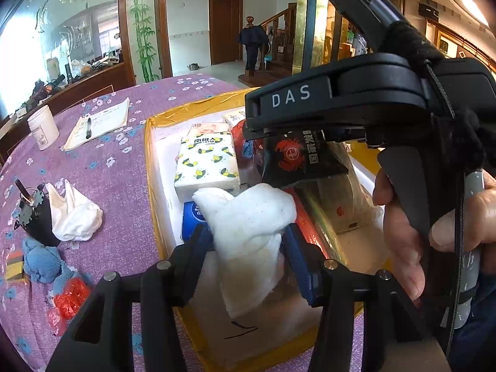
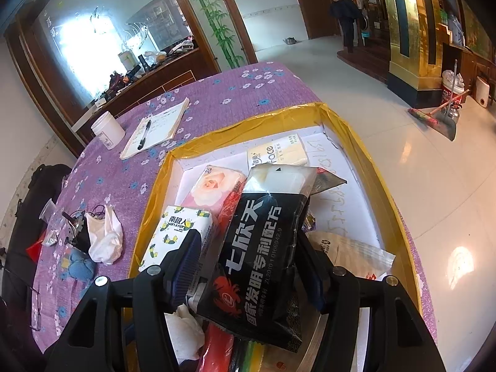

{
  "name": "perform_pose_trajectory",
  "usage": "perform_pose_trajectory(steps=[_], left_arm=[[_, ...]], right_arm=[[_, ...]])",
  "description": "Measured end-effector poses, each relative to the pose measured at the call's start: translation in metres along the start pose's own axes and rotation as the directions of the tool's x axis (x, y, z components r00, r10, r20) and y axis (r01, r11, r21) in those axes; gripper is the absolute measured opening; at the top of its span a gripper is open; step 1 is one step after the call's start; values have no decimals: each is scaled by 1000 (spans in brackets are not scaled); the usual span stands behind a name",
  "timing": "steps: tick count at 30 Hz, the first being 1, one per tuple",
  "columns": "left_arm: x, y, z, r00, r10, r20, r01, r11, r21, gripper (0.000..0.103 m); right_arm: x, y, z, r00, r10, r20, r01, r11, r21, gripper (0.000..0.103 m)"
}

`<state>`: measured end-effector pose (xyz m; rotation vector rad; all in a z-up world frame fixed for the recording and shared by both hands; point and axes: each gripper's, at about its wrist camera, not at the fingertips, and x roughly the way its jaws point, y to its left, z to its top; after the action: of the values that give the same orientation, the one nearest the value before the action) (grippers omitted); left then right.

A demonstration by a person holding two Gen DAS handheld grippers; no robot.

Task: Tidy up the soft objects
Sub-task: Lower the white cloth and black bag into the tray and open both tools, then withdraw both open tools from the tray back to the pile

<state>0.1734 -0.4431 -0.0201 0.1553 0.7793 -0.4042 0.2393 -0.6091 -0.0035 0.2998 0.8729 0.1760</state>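
Left gripper [image 1: 248, 241]: jaws parted, white cloth [image 1: 248, 217] loose between pads, draped over packs in yellow-rimmed box [image 1: 152, 167].
Right gripper [image 2: 248, 266]: jaws wide, black pouch [image 2: 257, 257] between them, grip uncertain.
You lift both straight up, clear of rim; avoid dragging cloth out.

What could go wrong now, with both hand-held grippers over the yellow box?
1. The white cloth sits between the left hand-held gripper fingers and hangs over the box's near wall; if let go here, it may slide out.
2. The black packet in the right hand-held gripper lies above an already crowded pile, so it may end up tilted on the tissue pack.
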Motion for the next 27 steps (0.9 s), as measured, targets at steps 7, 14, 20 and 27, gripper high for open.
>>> perform_pose_trajectory(steps=[7, 14, 20, 27], left_arm=[[-8, -3, 0, 999, 15, 36, -16, 1000, 19, 58], [-24, -7, 0, 993, 22, 119, -27, 999, 36, 68], [-36, -6, 0, 988, 29, 150, -33, 999, 27, 70], [-70, 11, -1, 988, 40, 151, -40, 999, -4, 70]], right_arm=[[-14, 1, -2, 997, 3, 80, -2, 1000, -6, 76], [-56, -2, -19, 968, 46, 246, -54, 998, 25, 78], [-85, -1, -34, 945, 59, 322, -77, 996, 45, 83], [-99, 16, -45, 944, 78, 320, -87, 996, 14, 83]])
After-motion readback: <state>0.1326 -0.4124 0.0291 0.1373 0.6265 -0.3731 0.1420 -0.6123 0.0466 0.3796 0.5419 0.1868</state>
